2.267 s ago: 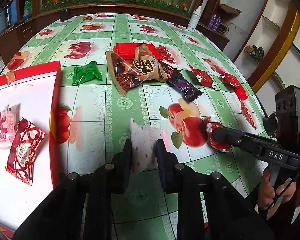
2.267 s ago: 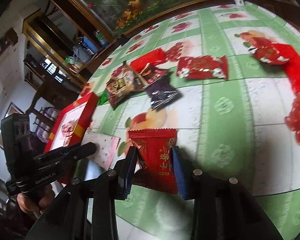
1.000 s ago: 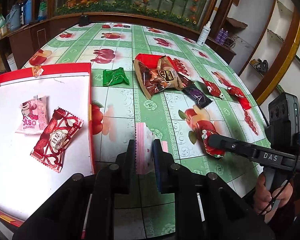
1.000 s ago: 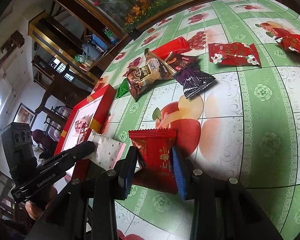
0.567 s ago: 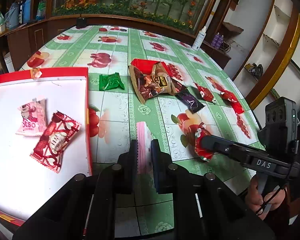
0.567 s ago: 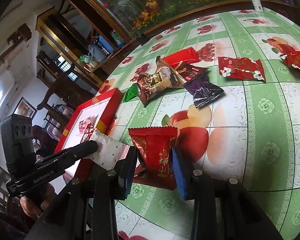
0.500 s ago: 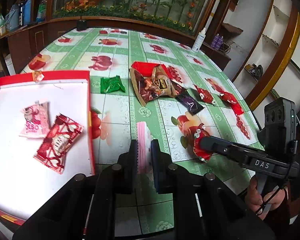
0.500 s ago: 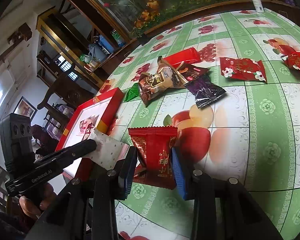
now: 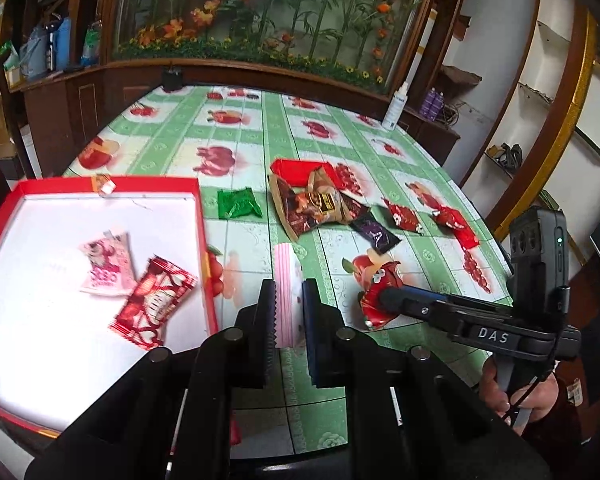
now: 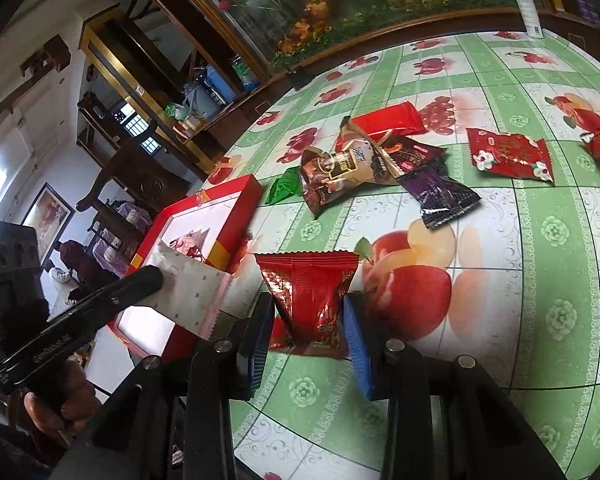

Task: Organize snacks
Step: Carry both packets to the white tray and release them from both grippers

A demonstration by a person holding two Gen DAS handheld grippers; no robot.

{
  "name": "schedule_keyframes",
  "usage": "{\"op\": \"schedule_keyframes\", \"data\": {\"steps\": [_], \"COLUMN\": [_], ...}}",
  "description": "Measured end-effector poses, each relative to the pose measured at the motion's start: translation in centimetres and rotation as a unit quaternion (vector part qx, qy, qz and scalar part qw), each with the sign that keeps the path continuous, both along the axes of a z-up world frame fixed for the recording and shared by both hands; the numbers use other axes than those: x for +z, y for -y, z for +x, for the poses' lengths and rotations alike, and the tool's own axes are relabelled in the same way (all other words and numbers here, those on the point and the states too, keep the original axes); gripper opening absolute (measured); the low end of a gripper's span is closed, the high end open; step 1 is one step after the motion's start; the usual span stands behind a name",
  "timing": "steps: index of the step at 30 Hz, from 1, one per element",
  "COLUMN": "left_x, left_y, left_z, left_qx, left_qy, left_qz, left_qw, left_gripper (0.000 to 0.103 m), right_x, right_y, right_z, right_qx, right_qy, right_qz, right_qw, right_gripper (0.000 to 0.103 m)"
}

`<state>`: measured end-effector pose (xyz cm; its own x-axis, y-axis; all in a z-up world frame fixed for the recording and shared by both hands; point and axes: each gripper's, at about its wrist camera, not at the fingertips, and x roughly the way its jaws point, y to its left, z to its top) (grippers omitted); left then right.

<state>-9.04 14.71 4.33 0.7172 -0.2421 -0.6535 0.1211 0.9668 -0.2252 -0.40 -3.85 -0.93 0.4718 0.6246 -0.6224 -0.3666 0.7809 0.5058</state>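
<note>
Left gripper (image 9: 289, 312) is pinching a thin pink-edged white packet (image 9: 286, 280) edge-on; right gripper (image 10: 308, 332) is clamping a puffy red packet (image 10: 310, 292). Red tray (image 9: 202, 216) is lying at near left, its white floor mostly bare.

The table (image 9: 260, 136) is round and covered in a green-and-white checked cloth printed with red fruit. At its left edge sits a red box (image 9: 198, 208) with a white floor. Just right of the box lies a green packet (image 9: 238, 204). Beyond it a brown bag (image 9: 312, 204) lies partly on top of a flat red packet (image 9: 292, 168), with a dark purple packet (image 9: 374, 234) touching its right side. Further right lie two more red packets (image 9: 404, 216) (image 9: 454, 222), apart from each other. A white spray bottle (image 9: 396, 108) stands at the far edge.
</note>
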Motion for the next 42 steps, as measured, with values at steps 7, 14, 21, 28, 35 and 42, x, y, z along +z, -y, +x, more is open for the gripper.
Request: {"op": "schedule_keyframes", "data": {"steps": [7,14,21,28,35,42], "left_x": [1.4,2.2,2.0,1.5,1.0,0.2], "left_y": [-1.4,-4.7,-8.0,-10.4,-12.0,-13.9], "left_z": [-1.0,-1.5,-1.7,-2.3,-2.5,-0.9], "left_qx": [0.018,0.063,0.11,0.143,0.164,0.192], "left_qy": [0.023,0.038,0.04,0.038,0.036,0.013], "left_qz": [0.007,0.013,0.018,0.018,0.021,0.038], "left_qw": [0.9995,0.9972,0.9929,0.9888,0.9855,0.9805], "left_gripper": [0.011,0.011,0.011,0.011,0.011,0.012], "right_x": [1.7,4.1,5.4,6.1,6.2,6.6], "right_y": [-1.9,-6.5,-12.1,-17.2,-20.9,-22.9], "right_z": [0.0,0.7,1.2,0.9,0.8,1.3], "right_qx": [0.015,0.055,0.097,0.136,0.149,0.134], "right_qy": [0.018,0.042,0.051,0.06,0.072,0.086], "right_qz": [-0.007,-0.01,0.0,-0.003,-0.014,-0.028], "right_qw": [1.0,0.998,0.994,0.989,0.986,0.987], "right_gripper": [0.036,0.036,0.036,0.036,0.036,0.044]}}
